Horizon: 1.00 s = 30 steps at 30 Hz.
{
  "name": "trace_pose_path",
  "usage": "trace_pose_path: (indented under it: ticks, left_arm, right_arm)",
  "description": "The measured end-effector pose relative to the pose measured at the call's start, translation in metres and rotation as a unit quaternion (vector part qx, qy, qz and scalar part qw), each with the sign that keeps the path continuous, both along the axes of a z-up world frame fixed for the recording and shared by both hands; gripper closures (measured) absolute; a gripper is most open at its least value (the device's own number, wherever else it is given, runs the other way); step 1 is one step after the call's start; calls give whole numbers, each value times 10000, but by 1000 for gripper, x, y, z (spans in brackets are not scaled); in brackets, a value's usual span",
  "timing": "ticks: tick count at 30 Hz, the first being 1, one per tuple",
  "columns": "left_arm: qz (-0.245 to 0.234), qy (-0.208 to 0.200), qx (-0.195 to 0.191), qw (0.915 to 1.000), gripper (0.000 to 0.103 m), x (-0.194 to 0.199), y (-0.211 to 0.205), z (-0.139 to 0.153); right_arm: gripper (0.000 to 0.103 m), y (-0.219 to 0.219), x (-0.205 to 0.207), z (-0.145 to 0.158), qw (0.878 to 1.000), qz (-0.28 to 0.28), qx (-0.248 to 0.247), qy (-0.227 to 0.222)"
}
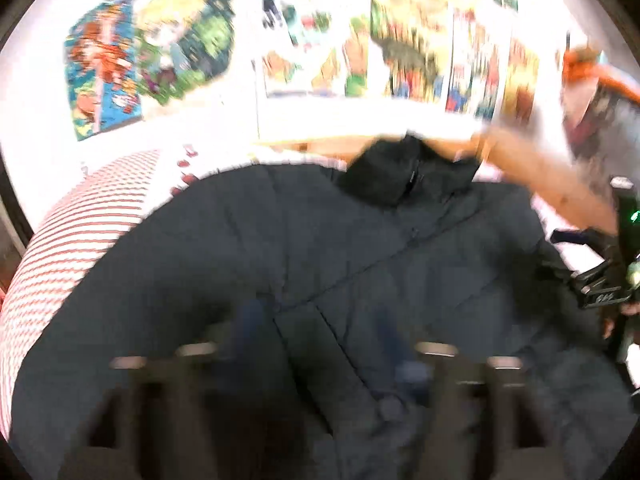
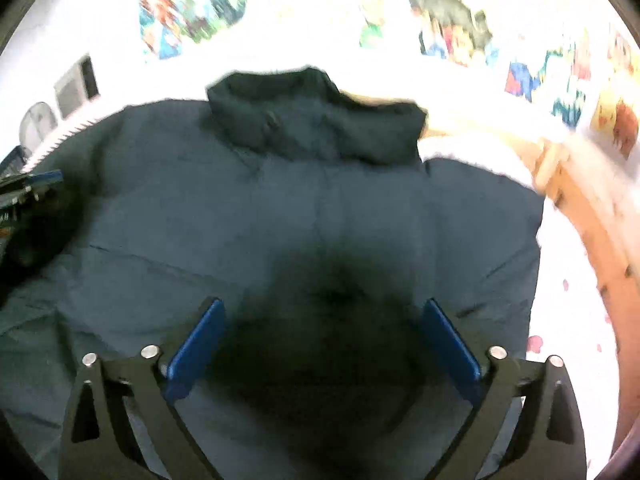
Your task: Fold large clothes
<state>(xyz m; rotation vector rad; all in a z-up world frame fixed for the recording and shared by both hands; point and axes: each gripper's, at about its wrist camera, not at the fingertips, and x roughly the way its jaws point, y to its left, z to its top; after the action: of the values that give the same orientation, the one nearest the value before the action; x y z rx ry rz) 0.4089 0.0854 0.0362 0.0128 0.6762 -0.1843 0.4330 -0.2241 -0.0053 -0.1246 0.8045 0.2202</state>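
The dark padded jacket [image 2: 304, 208] lies spread flat on the bed [image 1: 60, 248], collar [image 2: 316, 120] toward twelve o'clock, filling most of both views. My right tongs [image 2: 324, 340] hang wide open above its lower middle, gripping nothing. My left tongs [image 1: 316, 364] are blurred but look spread too, also empty. I judge the jacket puffy, soft and fairly slick, bulky more than heavy. Best hold: pinch a doubled seam at the three and nine o'clock edges, not the padding.
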Motion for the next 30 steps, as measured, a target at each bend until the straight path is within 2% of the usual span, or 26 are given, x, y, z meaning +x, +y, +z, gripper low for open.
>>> trace_pose_path:
  ticks: [2, 7, 10, 14, 17, 20, 21, 22, 25, 28, 30]
  left_arm:
    - [69, -301, -348, 9989, 12, -25, 14, 17]
    - [579, -260, -1055, 9924, 7, -91, 47, 32]
    - [1199, -104, -1367, 9833, 5, -145, 68, 19]
    - [1618, 62, -1862, 9691, 5, -195, 83, -11]
    - [2095, 112, -2365, 9487, 5, -218, 103, -36]
    - [2713, 100, -2667, 9248, 5, -224, 127, -55]
    - [2969, 74, -2761, 9141, 5, -224, 138, -61]
    - [3150, 9, -2897, 9038, 5, -224, 148, -68]
    - [3372, -131, -3195, 8855, 6, -219, 165, -82]
    - [3487, -275, -3162, 8819, 7, -211, 169, -92]
    - [3614, -369, -3058, 8801, 14, -208, 168, -97]
  right_arm:
    - [2, 11, -10, 20, 9995, 218, 21, -208]
    - [2, 36, -22, 58, 9961, 783, 53, -400]
    - [2, 64, -27, 69, 9940, 1051, 65, -285]
    - [2, 112, -34, 61, 9910, 1331, 44, 118]
    - [2, 152, -36, 37, 9853, 1635, -459, 188]
    - [2, 189, -38, 15, 9761, 1780, -1235, -148]
    - [2, 197, -37, 9, 9735, 1813, -1375, -216]
    - [2, 205, -33, 1, 9716, 1814, -1493, -273]
    - [2, 216, -13, -15, 9785, 1588, -1313, -63]
    - [2, 215, 11, -35, 9867, 1317, -860, 408]
    - [1, 214, 19, -49, 9867, 1276, -817, 593]
